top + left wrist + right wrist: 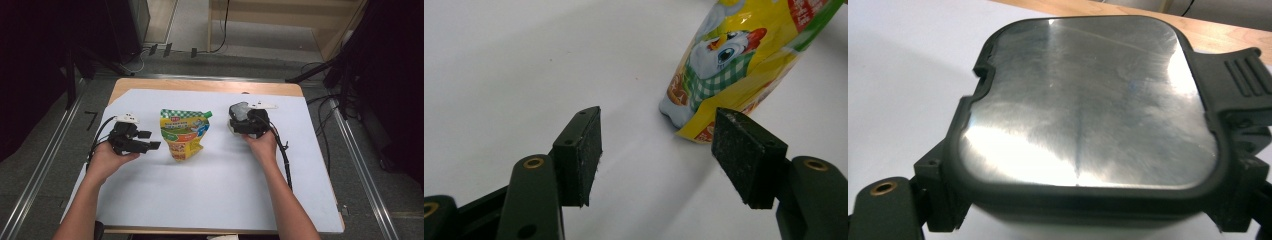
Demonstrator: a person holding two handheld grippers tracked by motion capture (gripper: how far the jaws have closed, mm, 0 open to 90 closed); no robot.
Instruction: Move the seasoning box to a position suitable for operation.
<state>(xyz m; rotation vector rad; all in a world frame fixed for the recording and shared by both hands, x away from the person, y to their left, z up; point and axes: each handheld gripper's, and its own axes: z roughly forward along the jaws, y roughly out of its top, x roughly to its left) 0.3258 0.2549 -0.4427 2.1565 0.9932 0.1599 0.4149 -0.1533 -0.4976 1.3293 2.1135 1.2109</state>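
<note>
A yellow pouch [182, 132] with a green cap and a cartoon bird print lies flat in the middle of the white sheet. My left gripper [147, 140] is just left of it, open and empty. In the left gripper view its jaws [659, 155] stand apart, with the pouch's bottom corner [729, 65] a little beyond them. A box with a black rim and a steel lid [239, 112] sits right of the pouch. My right gripper [246, 122] is over it. In the right gripper view the box [1083, 100] sits between the jaws [1083, 212], whose pads lie close along its sides.
A white sheet [210, 185] covers most of the wooden table [200, 85], whose bare edge runs along the far side. Cables trail from both grippers. Dark equipment and floor rails flank the table on both sides.
</note>
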